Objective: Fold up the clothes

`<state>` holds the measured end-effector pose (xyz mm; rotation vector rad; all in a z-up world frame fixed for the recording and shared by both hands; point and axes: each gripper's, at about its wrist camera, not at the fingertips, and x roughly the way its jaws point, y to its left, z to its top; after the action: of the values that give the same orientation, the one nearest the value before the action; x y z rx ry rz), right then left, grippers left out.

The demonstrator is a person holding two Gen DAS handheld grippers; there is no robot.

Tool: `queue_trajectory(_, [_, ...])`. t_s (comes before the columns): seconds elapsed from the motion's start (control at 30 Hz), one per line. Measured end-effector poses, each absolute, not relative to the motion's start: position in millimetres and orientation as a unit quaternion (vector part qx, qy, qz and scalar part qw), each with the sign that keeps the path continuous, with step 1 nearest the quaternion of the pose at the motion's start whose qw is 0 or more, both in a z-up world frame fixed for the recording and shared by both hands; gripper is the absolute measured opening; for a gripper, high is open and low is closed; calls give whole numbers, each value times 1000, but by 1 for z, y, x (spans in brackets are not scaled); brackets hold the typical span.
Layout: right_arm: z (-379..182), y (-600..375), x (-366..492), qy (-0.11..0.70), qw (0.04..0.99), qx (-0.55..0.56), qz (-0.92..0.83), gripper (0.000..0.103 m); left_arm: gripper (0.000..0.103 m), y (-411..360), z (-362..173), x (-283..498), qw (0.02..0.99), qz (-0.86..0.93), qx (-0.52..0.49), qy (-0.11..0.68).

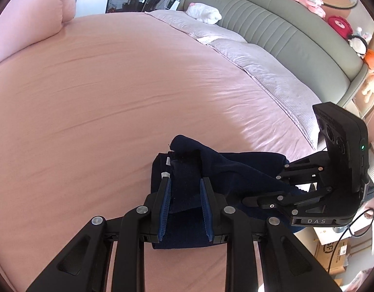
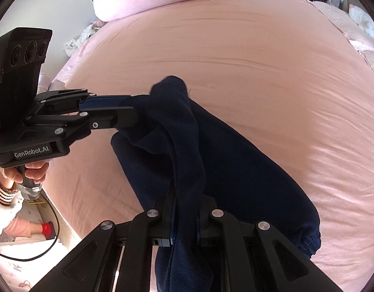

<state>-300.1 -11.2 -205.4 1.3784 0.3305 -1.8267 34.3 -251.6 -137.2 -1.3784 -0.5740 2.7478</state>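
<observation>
Gripping a dark navy fleece garment [image 2: 235, 170] from both ends, left gripper [image 1: 185, 182] and right gripper [image 2: 185, 199] are clamped on it, near edge of the pink-sheeted bed [image 1: 113, 85].

Garment [image 2: 235, 170]: we note dark navy cloth, soft, matt, faintly fuzzy like fleece.
Bedsheet [image 1: 113, 97]: we record pink woven cloth, matt, smooth with fine creases.
Left gripper [image 1: 185, 189]: we find matt black plastic links, bright metal rivets, ribbed blue pads [image 1: 165, 206].
Right gripper [image 2: 185, 206]: same matt black plastic, with silver metal pins.
Headboard [image 1: 272, 29]: we judge it grey padded upholstery, channelled, low sheen.
Pillows [image 1: 260, 73]: pale textured cloth, slightly puckered.
Box [image 1: 333, 255]: brown cardboard, dull.
</observation>
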Motion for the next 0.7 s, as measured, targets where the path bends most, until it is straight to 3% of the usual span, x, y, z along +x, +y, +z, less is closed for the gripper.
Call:
queue_trajectory(0.2, [-218,-15,-281,119,397,567,-712,9,22,-256,-129,43,-11,879,-437,-190])
queue_trajectory(0.53, [-229,-14,-288,105,391,581,-706,9,25,-181,-133,36,30,880,-474,20])
queue_trajectory(0.7, [-231,-15,-288,93,391,587,-703,9,25,-181,-152,28,6,871,-491,23])
